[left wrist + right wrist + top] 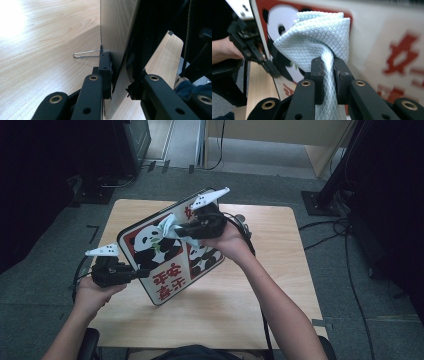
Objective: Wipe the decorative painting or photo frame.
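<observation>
Your left gripper (pixel 142 272) clamped on the panda board's (pixel 165 270) edge, board tilted above the table (pixel 270 270), your right gripper (pixel 327 72) pinching a pale cloth (pixel 317 35) against its picture

A light wooden table (pixel 280 285) with rounded corners is sitting in the middle of the high view, on grey carpet (pixel 55 285) that is filling the floor around it. Dark equipment (pixel 125 145) is standing at the upper left of the frame and a black stand base (pixel 320 202) is resting at the upper right. Black cables (pixel 350 270) are trailing over the carpet along the right side. A pale wooden panel (pixel 280 130) is running across the top centre. In the left gripper view, bright light is glaring off the tabletop at the upper left.
</observation>
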Tool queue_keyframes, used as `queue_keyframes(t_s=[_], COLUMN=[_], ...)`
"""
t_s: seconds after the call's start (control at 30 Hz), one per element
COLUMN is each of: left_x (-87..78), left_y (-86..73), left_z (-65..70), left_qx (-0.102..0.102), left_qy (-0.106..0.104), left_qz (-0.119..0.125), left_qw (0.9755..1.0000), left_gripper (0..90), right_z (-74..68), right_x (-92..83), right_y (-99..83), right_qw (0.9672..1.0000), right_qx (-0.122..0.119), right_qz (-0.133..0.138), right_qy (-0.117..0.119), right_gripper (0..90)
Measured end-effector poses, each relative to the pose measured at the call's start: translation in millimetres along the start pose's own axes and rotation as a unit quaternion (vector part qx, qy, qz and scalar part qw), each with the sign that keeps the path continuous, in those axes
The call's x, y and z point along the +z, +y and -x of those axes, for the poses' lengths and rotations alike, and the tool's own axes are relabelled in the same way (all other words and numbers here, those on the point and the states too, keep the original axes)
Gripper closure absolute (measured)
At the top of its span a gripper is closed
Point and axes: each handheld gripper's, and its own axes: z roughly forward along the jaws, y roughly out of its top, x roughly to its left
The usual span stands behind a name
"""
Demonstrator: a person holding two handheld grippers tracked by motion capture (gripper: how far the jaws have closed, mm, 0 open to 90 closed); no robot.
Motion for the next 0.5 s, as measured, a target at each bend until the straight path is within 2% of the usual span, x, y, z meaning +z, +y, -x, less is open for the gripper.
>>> queue_keyframes(t_s=[0.1,0.23,0.5], left_x=[-0.1,-0.3,-0.6], left_y=[-0.1,-0.2,-0.3], left_z=[-0.2,-1.2,-1.1], left_qx=[0.0,-0.002,-0.003], left_qy=[0.0,-0.001,-0.003], left_qz=[0.0,0.0,-0.001], left_qw=[1.0,1.0,1.0], left_gripper=[77.4,77.5,77.4], right_z=[-2.6,-4.4,-4.7], right_x=[-1.0,0.2,5.2], right_y=[14.3,26.2,23.1], right_qw=[0.9999,0.9999,0.9999], right_qx=[-0.013,-0.014,-0.014], right_qz=[0.002,0.001,-0.007], right_qy=[-0.004,-0.008,-0.001], right_gripper=[80.5,80.4,80.4])
